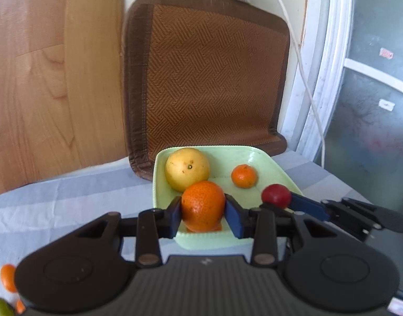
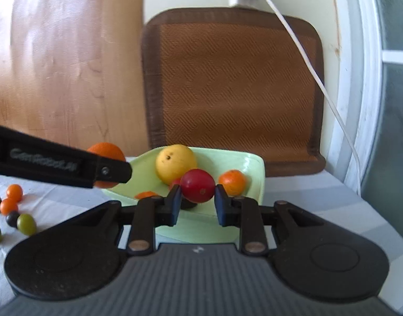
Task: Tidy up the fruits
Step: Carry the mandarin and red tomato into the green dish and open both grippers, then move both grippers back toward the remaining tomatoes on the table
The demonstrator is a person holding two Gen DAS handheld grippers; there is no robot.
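Striped tablecloth [image 1: 69, 197]: left gripper [image 1: 203, 208] jaws clamp orange [image 1: 203, 205]; right gripper [image 2: 197, 200] jaws clamp red fruit [image 2: 198, 185], angled down.

Blurred grey brand lettering is seen on left gripper [image 2: 117, 172] side, approx. "GenRobot.AI", not fully legible. Red sticker on window [image 1: 386, 53]: chars unreadable. No other text made out.
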